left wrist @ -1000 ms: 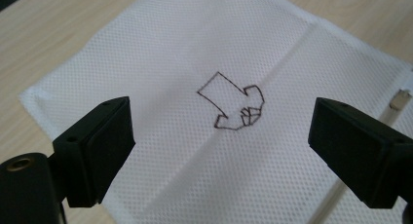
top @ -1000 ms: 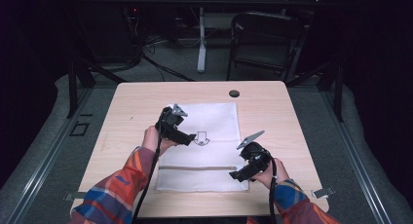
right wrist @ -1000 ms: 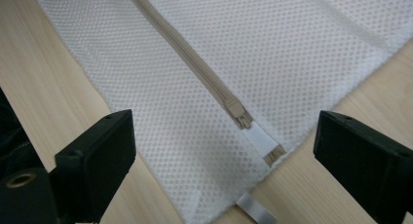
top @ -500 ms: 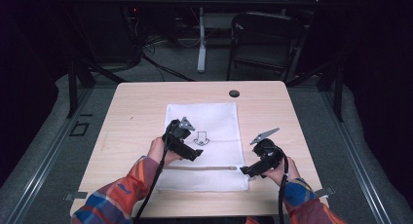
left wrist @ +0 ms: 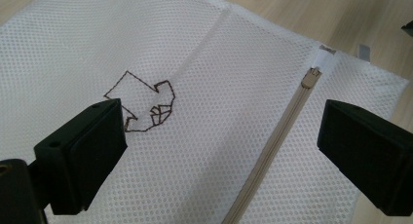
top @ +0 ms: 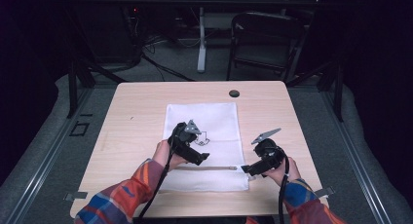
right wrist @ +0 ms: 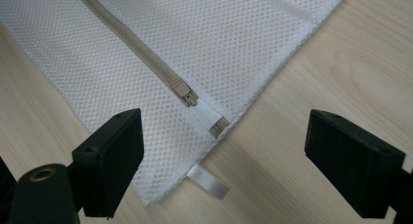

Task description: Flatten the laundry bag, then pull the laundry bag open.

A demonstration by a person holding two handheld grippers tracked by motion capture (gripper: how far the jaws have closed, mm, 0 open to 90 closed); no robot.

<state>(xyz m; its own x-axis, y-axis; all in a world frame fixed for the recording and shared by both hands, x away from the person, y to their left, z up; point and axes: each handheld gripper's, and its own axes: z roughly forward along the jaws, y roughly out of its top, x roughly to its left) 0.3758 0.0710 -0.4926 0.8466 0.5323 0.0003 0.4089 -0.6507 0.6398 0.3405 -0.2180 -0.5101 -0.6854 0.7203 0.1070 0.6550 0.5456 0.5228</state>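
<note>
One white mesh bag [top: 204, 146] lies flat on the wooden surface [top: 131, 112], a little toward the person's side of the middle. It has one beige zipper [top: 207, 168], one brown stitched figure [left wrist: 141, 104] and one small white tab [right wrist: 208, 181] at its corner. One dark round cap [top: 234, 93] sits near the far edge of the surface, well apart from the bag.

There are two tongs. The left tongs [top: 202, 159] hang over the bag beside the stitched figure, jaws spread wide and holding nothing. The right tongs [top: 245, 170] are at the bag's right edge, also spread wide, with the zipper slider [right wrist: 186, 94] and the bag corner between the jaws but not touched.

Bare wood is open to the left, the right and beyond the bag; the near edge of the bag is close to the surface edge.

The long axis of the bag runs away from the person. The zipper runs across it, left to right, with the slider at the right end
</note>
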